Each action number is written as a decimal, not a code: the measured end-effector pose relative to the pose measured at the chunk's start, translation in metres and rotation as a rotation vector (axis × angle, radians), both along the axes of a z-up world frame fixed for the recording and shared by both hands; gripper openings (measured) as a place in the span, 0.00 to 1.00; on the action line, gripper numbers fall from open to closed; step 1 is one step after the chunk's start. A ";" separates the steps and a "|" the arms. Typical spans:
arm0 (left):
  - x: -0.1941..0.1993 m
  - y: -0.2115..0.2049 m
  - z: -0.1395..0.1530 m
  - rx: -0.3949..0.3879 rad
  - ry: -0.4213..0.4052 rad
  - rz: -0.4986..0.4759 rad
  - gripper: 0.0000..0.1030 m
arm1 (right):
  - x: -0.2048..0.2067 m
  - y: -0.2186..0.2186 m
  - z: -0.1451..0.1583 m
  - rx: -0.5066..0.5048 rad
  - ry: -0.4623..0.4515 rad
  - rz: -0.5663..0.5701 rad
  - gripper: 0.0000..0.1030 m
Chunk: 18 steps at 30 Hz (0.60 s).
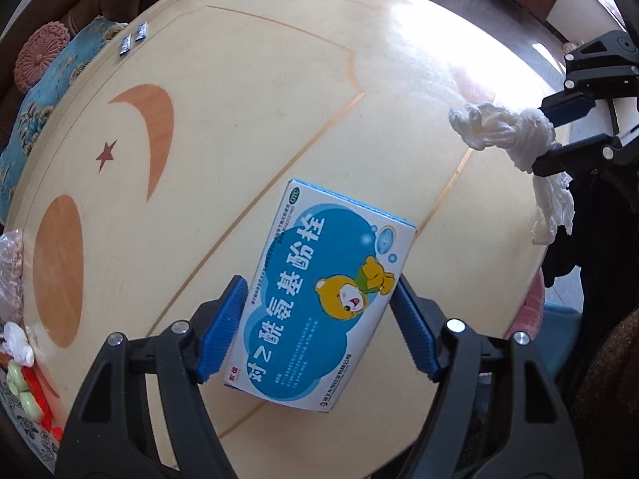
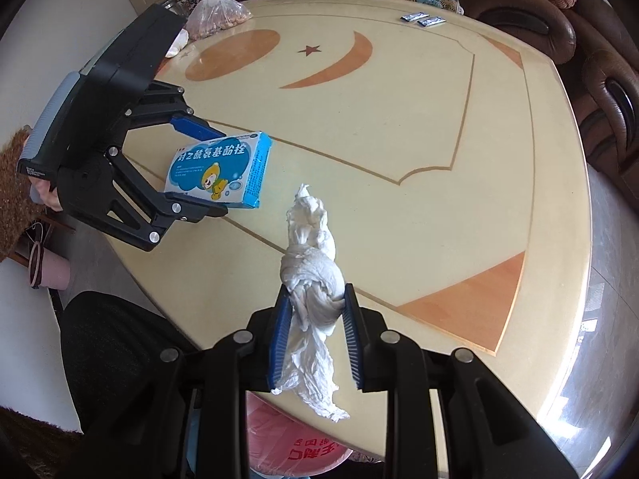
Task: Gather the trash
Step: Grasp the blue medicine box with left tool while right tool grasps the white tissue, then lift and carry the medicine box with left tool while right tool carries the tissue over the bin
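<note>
1. Spanning both views: round table [image 2: 399, 127], moon-and-star inlay, sofa behind.
2. Gripping medicine box [image 1: 319, 291] across its short sides: left gripper [image 1: 315, 327], jaws fairly wide, box lifted off the tabletop.
3. Pinching twisted tissue [image 2: 311, 279]: right gripper [image 2: 315, 339], jaws narrow.
4. Advising: keeping both grips firm while carrying toward pink bag [image 2: 295, 451] below the table edge.
5. Remaining unclear: bag mostly cut off; two small sachets [image 2: 423, 20] too small for reading.

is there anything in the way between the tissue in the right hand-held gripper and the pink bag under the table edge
Nothing visible blocks it. The right hand-held gripper grips the twisted tissue above the table near its edge, and the pink bag lies just past that edge, below. The medicine box in the left hand-held gripper is off to the side.
</note>
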State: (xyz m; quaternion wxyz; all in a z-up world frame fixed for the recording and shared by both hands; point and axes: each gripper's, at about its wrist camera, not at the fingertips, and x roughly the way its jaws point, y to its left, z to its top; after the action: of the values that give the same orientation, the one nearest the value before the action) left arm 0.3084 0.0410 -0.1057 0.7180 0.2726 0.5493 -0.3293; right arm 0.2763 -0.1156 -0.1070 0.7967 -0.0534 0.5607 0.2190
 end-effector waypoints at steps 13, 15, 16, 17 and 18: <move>-0.084 -0.018 0.049 -0.104 -0.049 0.097 0.69 | -0.065 -0.005 0.057 -0.021 -0.097 -0.001 0.25; -0.100 -0.024 0.051 -0.099 -0.048 0.083 0.69 | -0.079 -0.007 0.061 -0.020 -0.102 0.001 0.25; -0.106 -0.027 0.051 -0.101 -0.051 0.079 0.69 | -0.087 -0.007 0.062 -0.022 -0.105 0.002 0.25; -0.113 -0.030 0.051 -0.102 -0.050 0.069 0.69 | -0.095 -0.008 0.063 -0.022 -0.106 0.004 0.25; -0.120 -0.033 0.052 -0.102 -0.055 0.068 0.69 | -0.102 -0.009 0.063 -0.020 -0.104 0.005 0.25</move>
State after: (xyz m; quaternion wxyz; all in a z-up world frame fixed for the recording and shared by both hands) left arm 0.1881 0.0081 -0.0532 0.7566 0.2257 0.5207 -0.3248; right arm 0.1738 -0.1245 -0.0436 0.8236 -0.0739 0.5207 0.2125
